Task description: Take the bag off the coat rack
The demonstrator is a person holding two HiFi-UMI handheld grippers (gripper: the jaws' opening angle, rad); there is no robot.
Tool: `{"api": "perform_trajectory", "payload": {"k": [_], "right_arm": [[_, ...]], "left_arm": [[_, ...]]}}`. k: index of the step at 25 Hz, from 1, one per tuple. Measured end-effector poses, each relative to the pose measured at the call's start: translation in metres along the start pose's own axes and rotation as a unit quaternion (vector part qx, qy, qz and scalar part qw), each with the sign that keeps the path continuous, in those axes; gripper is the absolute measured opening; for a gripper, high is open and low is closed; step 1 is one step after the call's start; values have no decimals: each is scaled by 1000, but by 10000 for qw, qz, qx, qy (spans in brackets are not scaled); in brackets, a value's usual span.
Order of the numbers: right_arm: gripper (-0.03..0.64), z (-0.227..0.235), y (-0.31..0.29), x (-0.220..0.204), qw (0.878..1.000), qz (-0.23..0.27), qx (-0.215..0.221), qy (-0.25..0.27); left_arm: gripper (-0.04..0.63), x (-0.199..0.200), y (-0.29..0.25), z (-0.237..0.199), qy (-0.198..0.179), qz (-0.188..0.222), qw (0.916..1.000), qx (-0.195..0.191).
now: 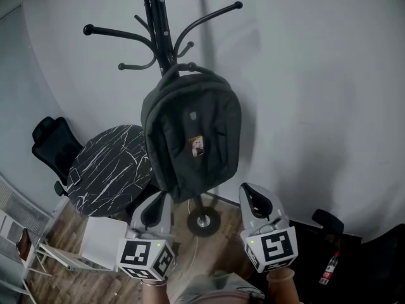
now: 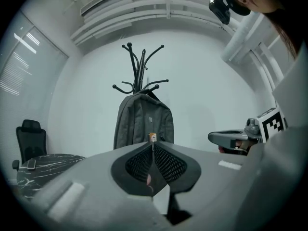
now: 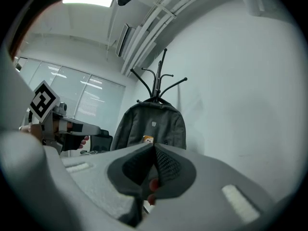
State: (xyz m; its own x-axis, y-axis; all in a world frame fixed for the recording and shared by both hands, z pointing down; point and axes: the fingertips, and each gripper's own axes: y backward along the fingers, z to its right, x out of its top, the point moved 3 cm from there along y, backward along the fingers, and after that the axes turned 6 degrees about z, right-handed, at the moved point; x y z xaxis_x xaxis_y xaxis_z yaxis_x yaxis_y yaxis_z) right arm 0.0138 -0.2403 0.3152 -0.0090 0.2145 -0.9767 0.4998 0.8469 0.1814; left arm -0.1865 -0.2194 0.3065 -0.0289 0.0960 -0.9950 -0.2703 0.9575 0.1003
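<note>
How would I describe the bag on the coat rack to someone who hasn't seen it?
Against the pale wall stands a black coat rack with curved hooks. A dark grey backpack hangs from it, beside a round black marbled table. It is the only thing hanging there, with a small orange tag on its front.

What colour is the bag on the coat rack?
The bag is dark grey; the head view shows it best.

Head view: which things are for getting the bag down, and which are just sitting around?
For the job: backpack, coat rack, left gripper, right gripper.
Just sitting around: round table, office chair.
</note>
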Motion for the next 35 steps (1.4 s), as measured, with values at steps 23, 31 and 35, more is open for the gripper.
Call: {"api": "perform_trajectory", "payload": {"k": [23,31,35], "right_arm": [[81,45,-92,-36,9992,-376,-153,-59],[111,62,-116,-54,9982,-534,-288,-14],[124,69,-127,-65,9975,-638,-309,1]], "left_arm": [[117,-19,-55,-69,2,-172,9994,293],[164,-34,-68,-80,91,-385,9990,220],[184,-42,-73,-83,139,-482,9985,204]]}}
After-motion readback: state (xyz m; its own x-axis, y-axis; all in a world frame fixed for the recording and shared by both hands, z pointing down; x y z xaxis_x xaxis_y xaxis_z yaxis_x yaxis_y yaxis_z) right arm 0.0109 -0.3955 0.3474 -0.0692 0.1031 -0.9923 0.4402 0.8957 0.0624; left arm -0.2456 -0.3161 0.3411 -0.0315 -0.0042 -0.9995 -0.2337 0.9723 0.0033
